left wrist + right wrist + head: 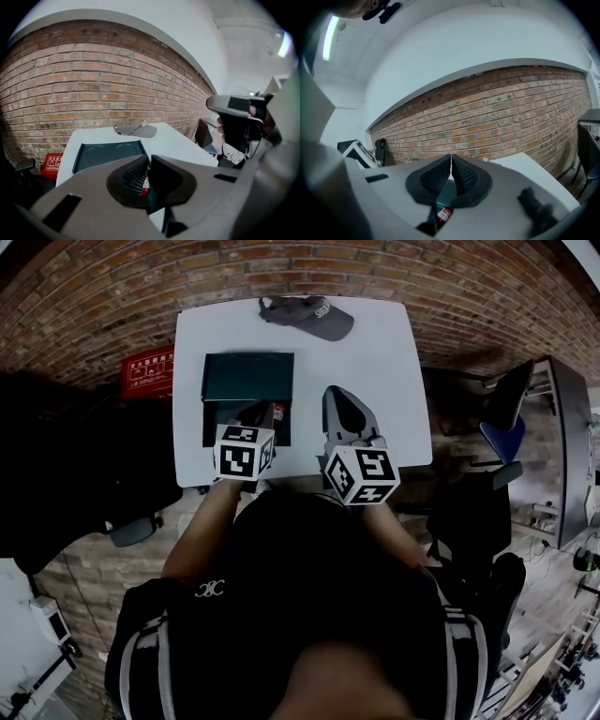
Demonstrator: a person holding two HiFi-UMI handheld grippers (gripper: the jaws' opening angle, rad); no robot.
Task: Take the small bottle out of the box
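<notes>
A dark green box [217,424] lies open on the white table [375,352], its lid [248,379] folded back toward the wall. A small bottle with a red label [278,414] lies at the box's right side. My left gripper [260,414] hovers over the box with its jaws together and nothing between them. In the left gripper view, the bottle [146,185] shows just below the left gripper's [149,158] tips. My right gripper [335,394] is shut and empty, over the table just right of the box. The right gripper view has the right gripper [451,161] above the bottle [444,214].
A grey cap [309,315] lies at the table's far edge by the brick wall. A red case [147,371] sits on the floor to the left. A blue chair [502,435] and a dark desk stand to the right.
</notes>
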